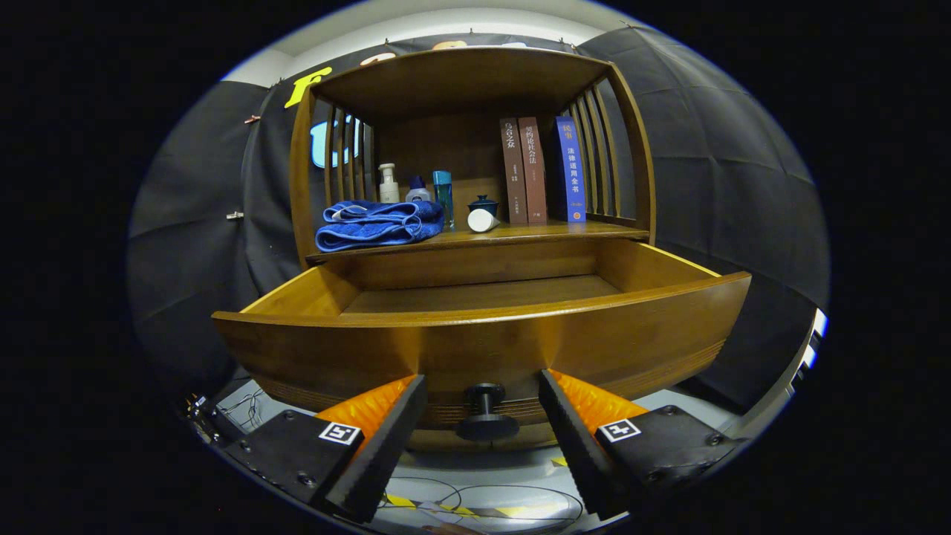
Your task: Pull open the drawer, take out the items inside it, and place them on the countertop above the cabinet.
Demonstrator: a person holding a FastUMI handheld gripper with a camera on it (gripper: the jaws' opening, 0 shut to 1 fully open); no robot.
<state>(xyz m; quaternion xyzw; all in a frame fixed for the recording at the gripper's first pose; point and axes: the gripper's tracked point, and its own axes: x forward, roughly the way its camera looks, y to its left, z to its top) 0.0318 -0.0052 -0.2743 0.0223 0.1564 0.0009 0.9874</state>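
Centre frame: glossy brown wooden drawer (483, 334) pulled out, its round black knob (487, 412) between the spread, non-touching fingers of the orange-and-black gripper (483, 407). Wooden countertop (520, 235) above: one folded blue towel (377, 223), three books (542, 171).

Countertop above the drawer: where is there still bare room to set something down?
Bare wood runs along the countertop front edge, right of the white cup and before the books. The left is crowded by the blue towel and bottles. The claw is open around the drawer knob.
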